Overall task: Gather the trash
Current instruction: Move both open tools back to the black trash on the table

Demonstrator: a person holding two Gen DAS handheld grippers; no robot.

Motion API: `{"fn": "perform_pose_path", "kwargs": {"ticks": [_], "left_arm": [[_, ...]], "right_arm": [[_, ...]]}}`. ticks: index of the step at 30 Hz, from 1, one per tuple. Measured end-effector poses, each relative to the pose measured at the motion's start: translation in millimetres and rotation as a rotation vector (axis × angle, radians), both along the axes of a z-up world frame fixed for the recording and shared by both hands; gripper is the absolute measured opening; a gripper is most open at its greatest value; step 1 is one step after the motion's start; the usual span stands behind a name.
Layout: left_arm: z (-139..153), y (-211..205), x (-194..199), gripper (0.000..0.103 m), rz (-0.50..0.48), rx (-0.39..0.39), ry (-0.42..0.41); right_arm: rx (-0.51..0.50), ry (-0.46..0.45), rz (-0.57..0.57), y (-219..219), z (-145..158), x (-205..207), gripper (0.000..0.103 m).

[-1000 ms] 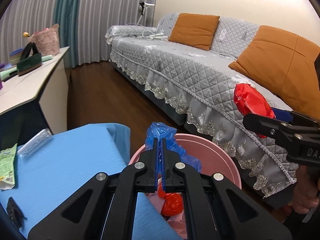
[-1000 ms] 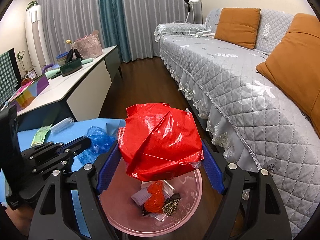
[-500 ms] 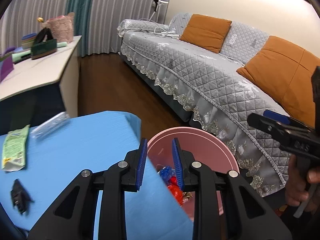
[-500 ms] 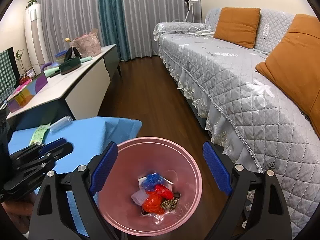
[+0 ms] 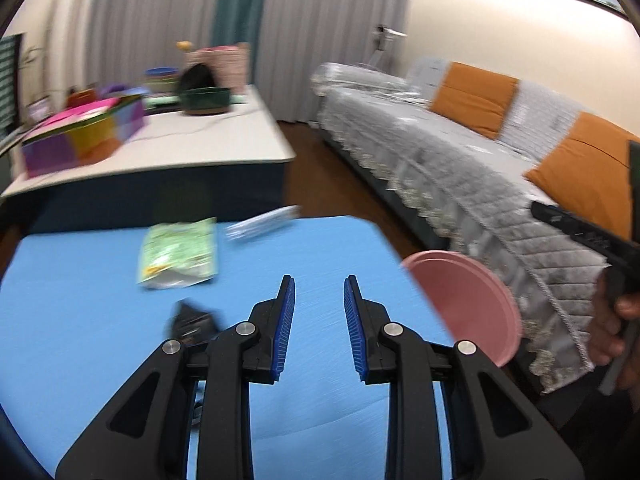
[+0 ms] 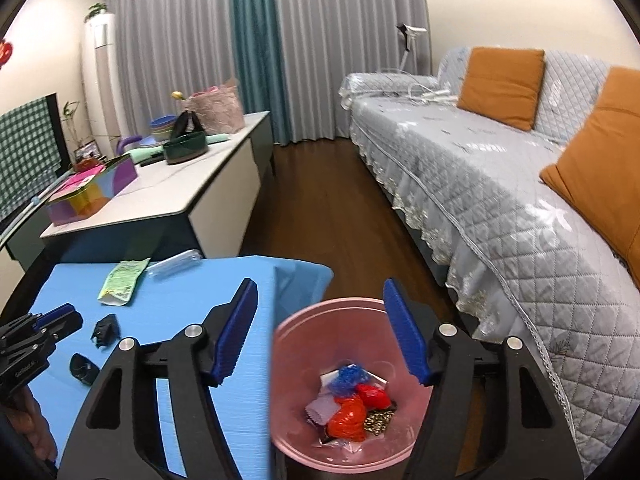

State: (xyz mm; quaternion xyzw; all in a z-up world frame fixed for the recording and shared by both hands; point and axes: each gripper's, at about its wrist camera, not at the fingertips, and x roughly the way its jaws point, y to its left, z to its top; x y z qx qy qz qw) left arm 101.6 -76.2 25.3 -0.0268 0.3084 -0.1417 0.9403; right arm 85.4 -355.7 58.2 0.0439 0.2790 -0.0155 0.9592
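Over the blue table (image 5: 100, 340), the left gripper (image 5: 319, 280) is hanging with its jaws partly apart and nothing between them; they have just been opening, and only bare blue cloth is showing in the gap. Just beyond its left finger a small black scrap (image 5: 192, 320) is lying on the table, and further back a green packet (image 5: 180, 254) and a clear wrapper (image 5: 264, 220) are resting near the far edge. The right gripper (image 6: 320, 292) is hovering above the pink bin (image 6: 296, 360), which is standing on the floor right beside the table's corner. Its jaws are standing wide and empty, having just been closing a little. Down in the bin, red, blue and pale pieces of trash (image 6: 352, 404) are lying in a heap at the bottom. From the right wrist view a second dark scrap (image 6: 82, 368) is lying near the left gripper's tips. A grey sofa (image 6: 500, 200) with orange cushions is running along the wall, well apart from the table.
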Motion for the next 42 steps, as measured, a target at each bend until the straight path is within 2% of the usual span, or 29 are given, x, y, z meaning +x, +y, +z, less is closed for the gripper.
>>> {"fn": "perform_pose_path", "kwargs": {"ticks": [2,3,4,8,14,18,22,27,30,39,41,42], "left_arm": [[-10.7,17.4,-2.8,0.035,0.073,0.029,0.004],[-13.9,21.8,-4.0,0.046,0.1,0.046,0.006],[-19.1,27.7,-5.0,0.053,0.131,0.065,0.011],[-36.0,46.9,-3.7,0.061,0.207,0.091,0.06],[-58.3,67.4,1.8,0.061,0.236,0.048,0.164],[-65.9,74.3,-0.7,0.06,0.236,0.002,0.191],[-72.7,76.1,-1.2,0.032,0.215,-0.03,0.218],[-74.1,82.7,-2.2,0.004,0.214,-0.057,0.213],[-71.5,89.3,-1.8,0.0,0.227,-0.056,0.2],[-68.7,111.3,-0.6,0.001,0.266,-0.098,0.191],[-70.3,116.9,-0.7,0.014,0.28,-0.114,0.201],[-71.4,119.7,-2.9,0.031,0.291,-0.128,0.209]], "right_arm": [[-0.002,-0.002,0.015,9.2,2.2,-3.1,0.065],[-0.004,-0.003,0.019,12.5,2.9,-4.3,0.065],[-0.007,-0.004,0.027,16.9,3.7,-5.8,0.065],[-0.026,-0.004,0.059,33.3,4.0,-8.6,0.065],[-0.047,0.0,0.095,54.6,2.0,-6.1,0.065],[-0.057,0.005,0.113,67.1,0.5,-1.1,0.065],[-0.066,0.007,0.138,82.2,-0.4,4.7,0.065],[-0.082,0.014,0.175,103.6,-4.1,11.9,0.065],[-0.085,0.018,0.193,113.4,-6.8,15.5,0.065],[-0.118,0.05,0.29,161.9,-25.9,30.3,0.065],[-0.124,0.054,0.312,172.2,-29.2,32.0,0.065],[-0.125,0.055,0.322,177.3,-30.7,32.4,0.065]]}}
